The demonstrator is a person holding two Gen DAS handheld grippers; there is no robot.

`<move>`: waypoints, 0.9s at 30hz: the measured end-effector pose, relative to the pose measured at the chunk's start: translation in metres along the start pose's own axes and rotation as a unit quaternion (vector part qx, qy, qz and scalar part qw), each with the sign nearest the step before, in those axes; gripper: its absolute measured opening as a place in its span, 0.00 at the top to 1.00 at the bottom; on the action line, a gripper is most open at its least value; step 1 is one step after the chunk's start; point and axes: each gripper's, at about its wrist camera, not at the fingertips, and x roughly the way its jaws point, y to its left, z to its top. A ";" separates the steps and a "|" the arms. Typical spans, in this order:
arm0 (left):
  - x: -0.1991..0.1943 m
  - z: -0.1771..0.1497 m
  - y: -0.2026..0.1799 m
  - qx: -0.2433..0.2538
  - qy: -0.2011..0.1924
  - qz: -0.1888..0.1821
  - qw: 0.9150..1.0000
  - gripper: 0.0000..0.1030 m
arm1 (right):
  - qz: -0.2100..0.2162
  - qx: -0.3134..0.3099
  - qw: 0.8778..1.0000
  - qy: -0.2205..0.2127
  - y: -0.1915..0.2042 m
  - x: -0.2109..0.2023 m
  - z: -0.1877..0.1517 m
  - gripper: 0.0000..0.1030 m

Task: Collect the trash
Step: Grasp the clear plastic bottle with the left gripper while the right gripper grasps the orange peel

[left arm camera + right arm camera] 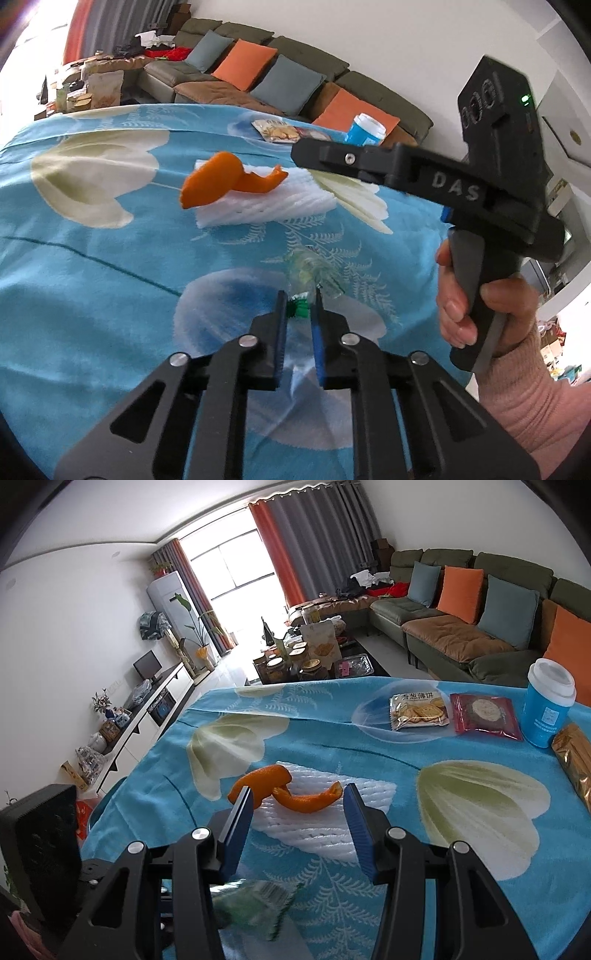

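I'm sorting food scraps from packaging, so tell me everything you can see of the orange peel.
The orange peel is one curled strip, bright orange with a matte rind. A broad, arched end sits at the left in the right wrist view and a narrow tail curves up at the right. It lies on the white foam sheet on the blue flowered cloth. The right gripper stands open around it, pads not touching.

walls: plain white walls (74, 602)
window: bright tall window (236, 565), orange and grey curtains (295, 542)
seating: long olive-green sofa (436, 627), orange and blue-grey cushions (460, 592)
left side: low white tv cabinet (147, 709)
floor: pale glossy floor (384, 646)
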 end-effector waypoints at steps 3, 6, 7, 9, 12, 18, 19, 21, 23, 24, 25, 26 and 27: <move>-0.011 -0.002 0.005 -0.008 -0.009 0.001 1.000 0.89 | -0.002 -0.003 1.000 0.007 0.001 0.006 0.000 0.53; -0.022 -0.005 0.012 -0.018 -0.020 0.005 1.000 0.89 | 0.003 -0.008 1.000 0.015 0.005 0.015 0.002 0.53; -0.026 -0.006 0.015 -0.021 -0.024 0.006 0.999 0.89 | 0.005 -0.009 1.000 0.017 0.006 0.019 0.003 0.53; -0.036 -0.008 0.022 -0.028 -0.033 0.011 0.999 0.89 | 0.005 -0.016 1.000 0.021 0.012 0.026 0.004 0.53; -0.049 -0.012 0.031 -0.037 -0.043 0.022 0.998 0.89 | -0.005 -0.033 0.999 0.029 0.018 0.036 0.006 0.53; -0.070 -0.019 0.047 -0.053 -0.060 0.044 0.996 0.89 | -0.015 -0.040 0.998 0.036 0.014 0.039 0.005 0.53; -0.072 -0.020 0.049 -0.055 -0.062 0.047 0.995 0.89 | -0.018 -0.037 0.999 0.035 0.013 0.038 0.005 0.53; -0.076 -0.021 0.052 -0.057 -0.065 0.052 0.995 0.89 | -0.019 -0.033 0.999 0.034 0.009 0.036 0.005 0.53; -0.078 -0.023 0.054 -0.060 -0.066 0.058 0.994 0.89 | -0.025 -0.029 0.999 0.030 0.005 0.033 0.005 0.53; -0.079 -0.024 0.056 -0.061 -0.066 0.060 0.994 0.89 | -0.028 -0.027 0.999 0.029 0.003 0.032 0.006 0.53; -0.081 -0.025 0.058 -0.063 -0.066 0.060 0.994 0.89 | -0.032 -0.024 0.999 0.028 0.000 0.032 0.006 0.53; -0.082 -0.026 0.059 -0.065 -0.067 0.061 0.994 0.89 | -0.036 -0.017 0.999 0.028 -0.004 0.032 0.007 0.53; -0.082 -0.028 0.060 -0.067 -0.067 0.062 0.994 0.89 | -0.035 -0.010 0.999 0.031 -0.007 0.033 0.007 0.53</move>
